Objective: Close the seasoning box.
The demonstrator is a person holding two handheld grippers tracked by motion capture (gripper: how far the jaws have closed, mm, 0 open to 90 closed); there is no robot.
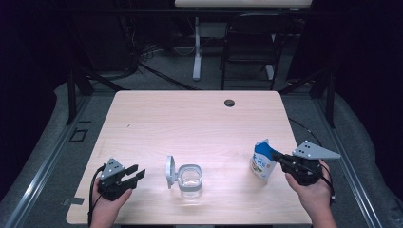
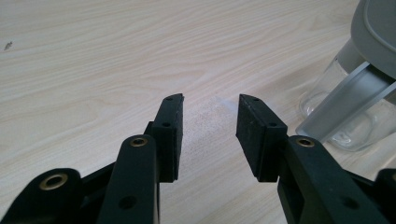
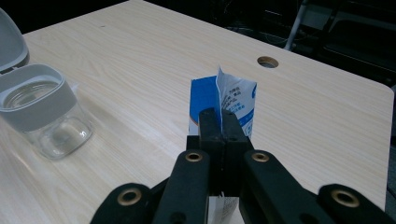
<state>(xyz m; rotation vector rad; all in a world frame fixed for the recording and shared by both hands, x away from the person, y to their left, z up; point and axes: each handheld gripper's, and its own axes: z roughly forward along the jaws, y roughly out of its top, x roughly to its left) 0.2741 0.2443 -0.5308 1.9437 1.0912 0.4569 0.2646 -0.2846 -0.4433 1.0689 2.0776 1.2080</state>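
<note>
standing near the table's right edge, at about 4 o'clock from the tabletop's centre in the high view, the blue-and-white pouch (image 1: 263, 161) is being pinched at its upper edge by the right gripper (image 1: 280, 159). in the right gripper view the two black jaws are pressing flat together on the pouch's (image 3: 236, 100) folded top, with no gap showing between them; the pouch is rising upright past the jaw tips. the right hand (image 1: 311, 190) is coming in from 5 o'clock.

sitting at about 6 o'clock from centre, well apart from the pouch, the clear glass jar (image 1: 189, 179) is resting with its grey rim up and its hinged grey lid (image 1: 170, 172) tipped open on the jar's 9 o'clock side.

lying at 7 o'clock, near the front edge, the left gripper (image 1: 134, 173) is pointing toward the jar. in the left gripper view its jaws are standing about half apart over bare wood table (image 2: 93, 60), holding nothing, with the jar (image 2: 345, 112) just beside at 2 o'clock.
</note>
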